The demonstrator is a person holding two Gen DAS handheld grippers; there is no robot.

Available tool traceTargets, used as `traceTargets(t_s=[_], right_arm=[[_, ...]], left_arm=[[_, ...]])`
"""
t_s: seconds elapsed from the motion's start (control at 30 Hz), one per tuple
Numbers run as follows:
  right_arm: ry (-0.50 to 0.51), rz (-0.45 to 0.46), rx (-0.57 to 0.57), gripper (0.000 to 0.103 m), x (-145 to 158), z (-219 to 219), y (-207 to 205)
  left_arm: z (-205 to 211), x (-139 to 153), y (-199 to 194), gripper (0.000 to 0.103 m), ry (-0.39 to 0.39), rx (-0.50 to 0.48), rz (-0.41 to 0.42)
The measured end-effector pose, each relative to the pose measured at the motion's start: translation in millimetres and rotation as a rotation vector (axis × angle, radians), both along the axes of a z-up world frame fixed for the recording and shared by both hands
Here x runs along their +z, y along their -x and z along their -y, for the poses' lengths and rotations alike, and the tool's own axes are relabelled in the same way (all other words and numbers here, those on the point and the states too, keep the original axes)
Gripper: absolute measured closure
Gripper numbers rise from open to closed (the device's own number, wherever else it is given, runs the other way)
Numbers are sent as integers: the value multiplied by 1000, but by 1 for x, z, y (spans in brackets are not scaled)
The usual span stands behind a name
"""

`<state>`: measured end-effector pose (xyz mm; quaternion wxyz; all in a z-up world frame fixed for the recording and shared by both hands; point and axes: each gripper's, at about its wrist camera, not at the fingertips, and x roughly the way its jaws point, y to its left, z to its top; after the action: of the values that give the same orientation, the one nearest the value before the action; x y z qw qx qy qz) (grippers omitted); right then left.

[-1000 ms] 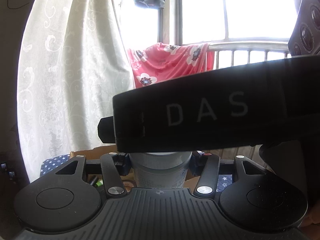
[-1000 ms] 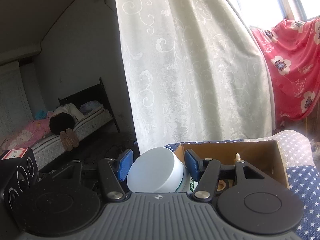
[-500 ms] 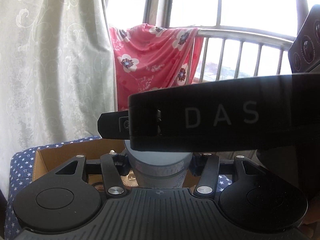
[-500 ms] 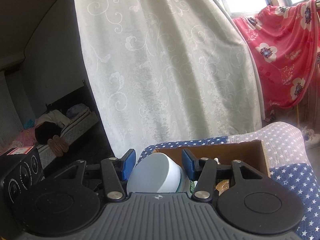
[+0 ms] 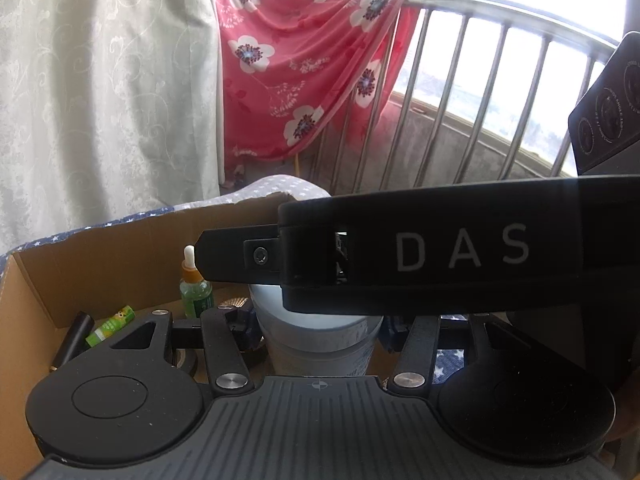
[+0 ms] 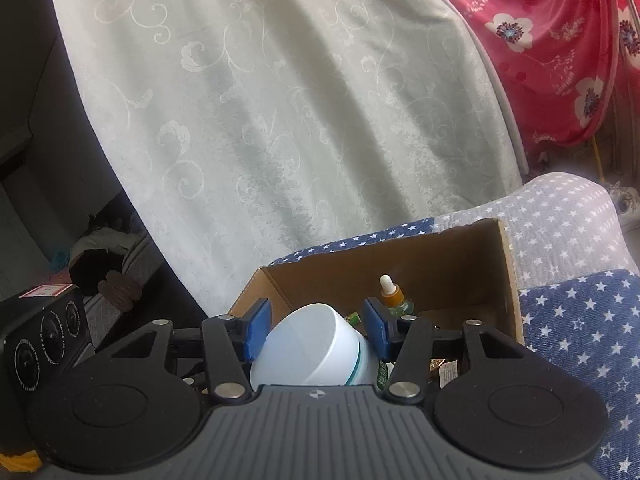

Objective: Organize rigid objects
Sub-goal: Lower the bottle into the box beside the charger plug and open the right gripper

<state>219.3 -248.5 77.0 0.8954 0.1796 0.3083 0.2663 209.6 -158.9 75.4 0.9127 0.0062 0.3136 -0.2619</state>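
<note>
The cardboard box sits on the starred cloth, and above its near edge both grippers clamp one white jar. The right gripper grips its lidded top, the left gripper its body. It looks rigid, smooth, probably light; holding the straight wall seems safest.

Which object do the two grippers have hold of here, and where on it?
Both hold one white cylindrical plastic jar: the left gripper clamps its body, the right gripper its lid end, above the open cardboard box.
</note>
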Motion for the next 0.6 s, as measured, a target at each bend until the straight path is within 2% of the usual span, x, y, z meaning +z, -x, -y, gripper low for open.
traceTargets(t_s=[0.2, 0.3, 0.43, 0.47, 0.6], right_arm=[[-53, -60, 10, 49, -30, 10, -14], [-52, -90, 13, 49, -42, 12, -16], [-41, -126, 12, 49, -53, 13, -19], [-40, -132, 12, 50, -55, 14, -19], [-29, -127, 16, 50, -55, 14, -16]], left_arm=[[15, -10, -18, 50, -57, 15, -60], [17, -11, -14, 50, -81, 17, -82], [12, -16, -14, 47, -107, 26, -82], [7, -25, -25, 47, -104, 29, -87], [8, -23, -21, 43, -116, 38, -74]])
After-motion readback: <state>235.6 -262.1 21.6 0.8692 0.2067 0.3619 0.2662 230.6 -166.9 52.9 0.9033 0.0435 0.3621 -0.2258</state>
